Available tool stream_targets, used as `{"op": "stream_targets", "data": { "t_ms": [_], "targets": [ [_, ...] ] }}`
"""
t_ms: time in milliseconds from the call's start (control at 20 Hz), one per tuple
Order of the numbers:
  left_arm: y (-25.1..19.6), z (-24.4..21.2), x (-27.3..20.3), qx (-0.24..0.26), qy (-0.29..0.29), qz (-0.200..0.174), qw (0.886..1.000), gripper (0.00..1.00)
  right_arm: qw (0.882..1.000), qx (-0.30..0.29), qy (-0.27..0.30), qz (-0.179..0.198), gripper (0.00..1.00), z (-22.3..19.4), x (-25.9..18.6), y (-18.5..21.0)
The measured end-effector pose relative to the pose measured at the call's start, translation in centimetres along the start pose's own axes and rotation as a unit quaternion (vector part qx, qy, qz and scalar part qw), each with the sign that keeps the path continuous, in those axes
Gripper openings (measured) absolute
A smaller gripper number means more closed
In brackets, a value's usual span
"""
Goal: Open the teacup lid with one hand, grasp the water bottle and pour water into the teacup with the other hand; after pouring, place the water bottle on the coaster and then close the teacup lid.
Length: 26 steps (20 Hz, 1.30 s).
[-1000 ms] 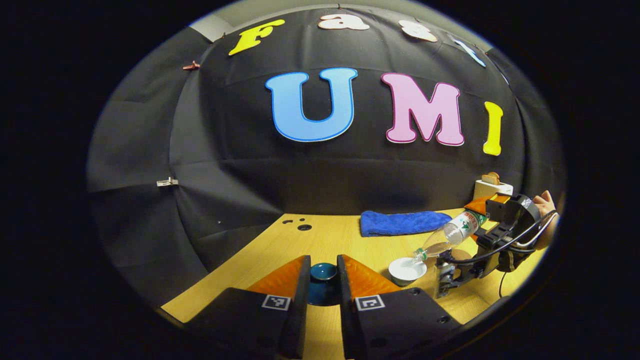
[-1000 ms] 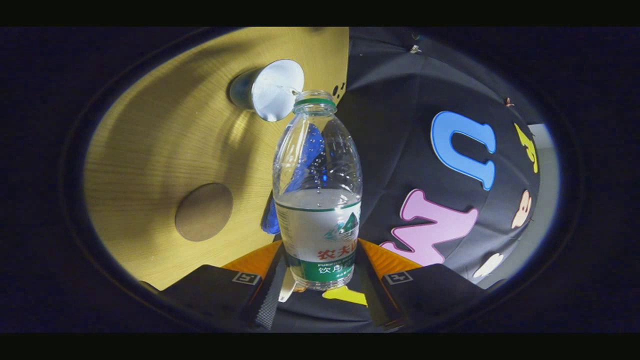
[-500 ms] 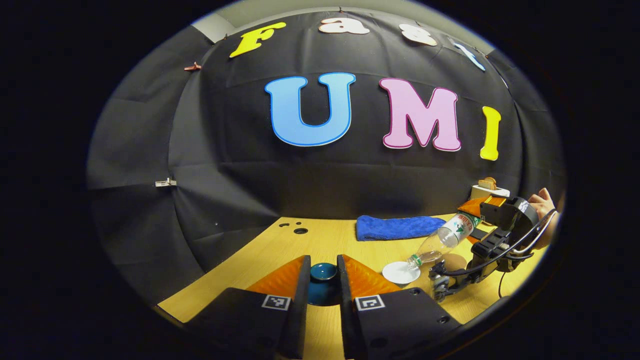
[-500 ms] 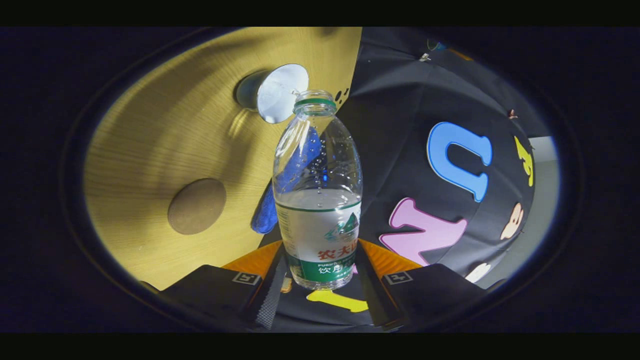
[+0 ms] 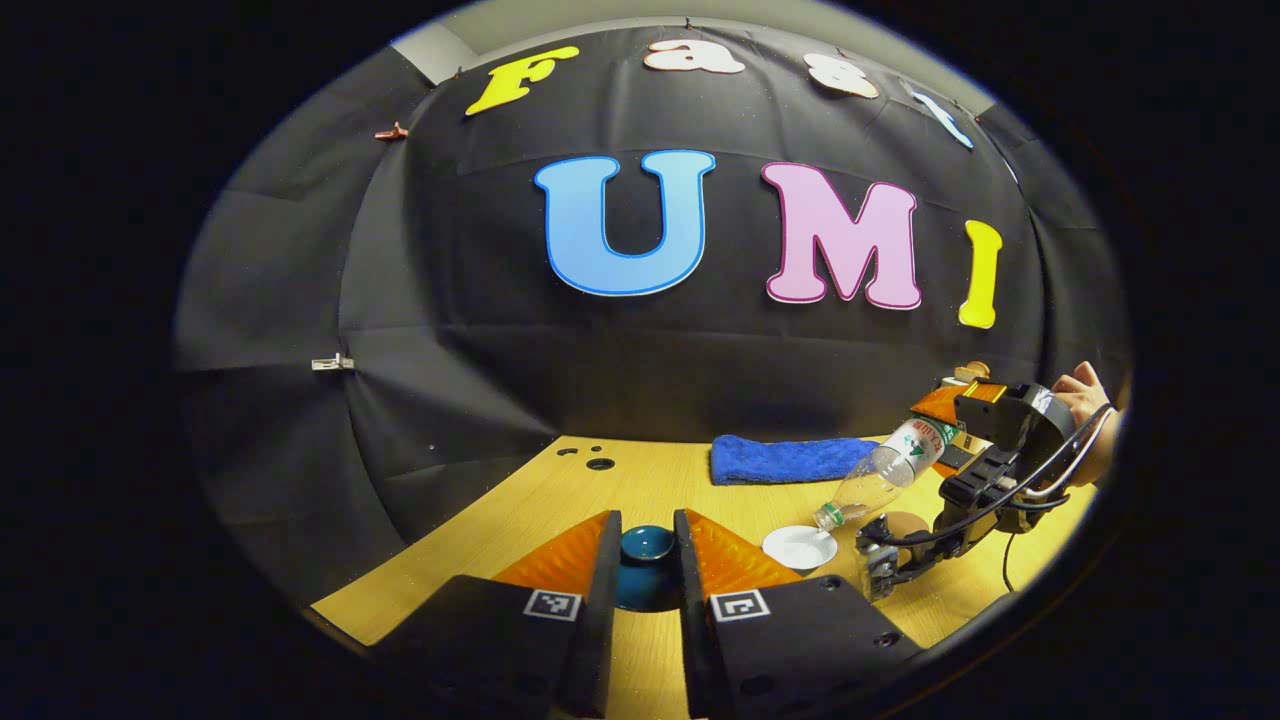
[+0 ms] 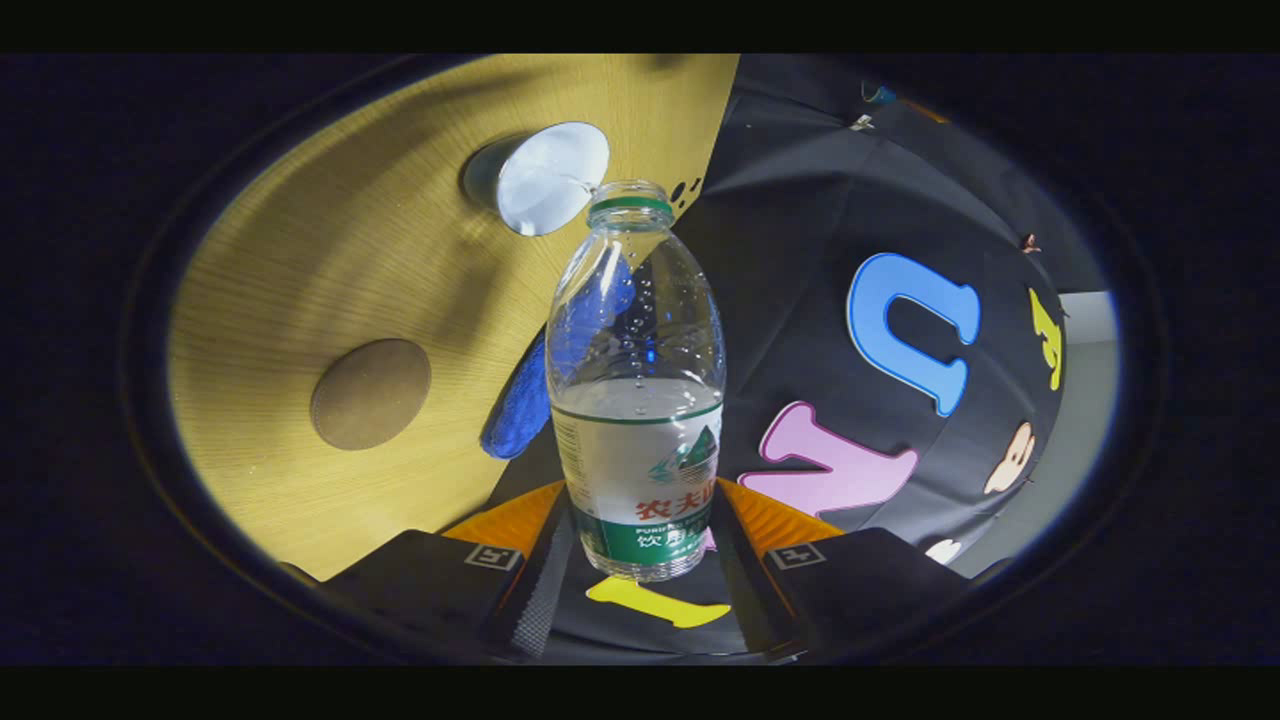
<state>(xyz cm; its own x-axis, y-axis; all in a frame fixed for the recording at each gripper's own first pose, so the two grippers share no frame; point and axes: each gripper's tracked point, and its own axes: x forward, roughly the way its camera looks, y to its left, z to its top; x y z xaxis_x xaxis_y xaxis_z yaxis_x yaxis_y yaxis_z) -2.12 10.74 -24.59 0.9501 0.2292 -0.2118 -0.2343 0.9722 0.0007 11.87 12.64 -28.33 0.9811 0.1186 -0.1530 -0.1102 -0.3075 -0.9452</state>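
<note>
The left gripper sits at six o'clock in the left gripper view, its two fingers clenched on the dark teal teacup lid and holding it above the wooden table. Over at three o'clock in that same view, the right gripper is held by a hand and grasps the water bottle — tipped steeply, neck pointing down toward the teacup, which stands white and open on the table at about four o'clock from the lid. The bottle's mouth hovers just above the cup's rim. Whether water is actually running cannot be told from here.

In the right gripper view the water bottle fills the centre, pinned low on its labelled body between both fingers of the right gripper. The cap is off and water lies around the top of the label. At eleven o'clock from the bottle's mouth sits the teacup, its pale inside facing the camera — mouth and rim very near each other. The round brown coaster lies bare on the table at nine o'clock from the bottle, well apart from the cup. A blue towel shows just beside and behind the bottle; in the left gripper view the blue towel lies along the far table edge, near the black cloth wall.
</note>
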Motion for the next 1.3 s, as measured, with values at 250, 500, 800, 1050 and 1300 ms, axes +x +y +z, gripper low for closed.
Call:
{"op": "stream_targets", "data": {
  "t_ms": [250,500,800,1050,1300],
  "targets": [
    [0.0,-0.1,-0.1,-0.006,-0.001,0.0,1.0,0.33,1.0,-0.01,0.0,-0.001,0.74,-0.5,0.1,-0.4],
    [-0.1,0.0,0.3,-0.007,-0.001,0.0,1.0,0.33,1.0,-0.007,0.0,0.002,0.74,-0.7,0.2,-0.3],
    [-0.1,0.1,0.9,-0.001,0.002,0.003,1.0,0.33,0.997,0.075,0.003,0.019,0.74,-0.8,0.1,1.4],
    [-0.7,-0.1,1.9,-0.003,0.006,0.006,1.0,0.33,0.977,0.208,-0.011,0.04,0.74,0.5,-0.4,3.5],
    [-1.5,0.5,3.0,0.004,0.007,0.008,1.0,0.33,0.916,0.395,-0.03,0.064,0.75,1.8,-0.6,4.7]
  ]
}}
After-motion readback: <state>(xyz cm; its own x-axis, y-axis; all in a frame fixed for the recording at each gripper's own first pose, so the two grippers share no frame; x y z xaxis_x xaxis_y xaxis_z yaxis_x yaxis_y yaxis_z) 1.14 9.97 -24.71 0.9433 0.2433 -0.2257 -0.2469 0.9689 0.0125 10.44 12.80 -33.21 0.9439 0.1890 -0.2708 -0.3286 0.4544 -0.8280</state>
